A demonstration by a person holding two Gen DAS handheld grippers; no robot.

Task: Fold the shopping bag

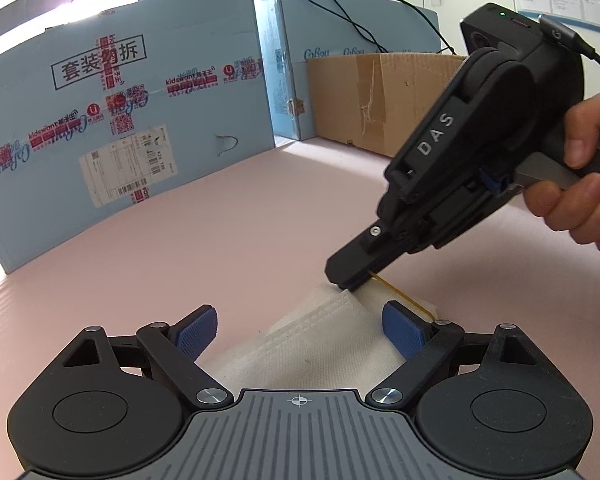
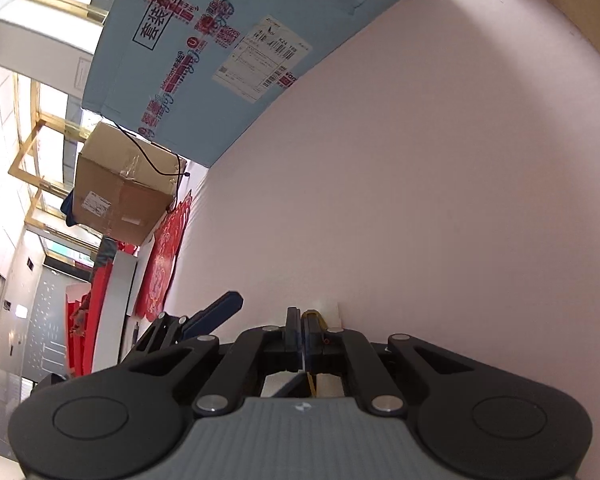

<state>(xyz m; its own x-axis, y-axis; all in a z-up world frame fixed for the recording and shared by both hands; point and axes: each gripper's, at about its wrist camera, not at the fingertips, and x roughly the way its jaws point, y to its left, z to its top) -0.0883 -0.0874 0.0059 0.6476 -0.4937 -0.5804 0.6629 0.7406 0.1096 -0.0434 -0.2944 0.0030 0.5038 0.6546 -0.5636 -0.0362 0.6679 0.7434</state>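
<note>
The white shopping bag (image 1: pixel 320 344) is seen lying on the pink counter (image 1: pixel 260 216) in front of the blue carton (image 1: pixel 100 120), already folded into a compact stack. Its far corner is pinched by the right gripper (image 1: pixel 350 282), while the left gripper (image 1: pixel 300 332) is held wide around it. The remaining folds are judged few; the bag's near edge is hidden.

The left gripper (image 1: pixel 298 330) hangs low with its blue pads spread wide. The right gripper (image 1: pixel 346 282), gripped by a hand (image 1: pixel 584 196), angles downward, jaws pinched together.
</note>
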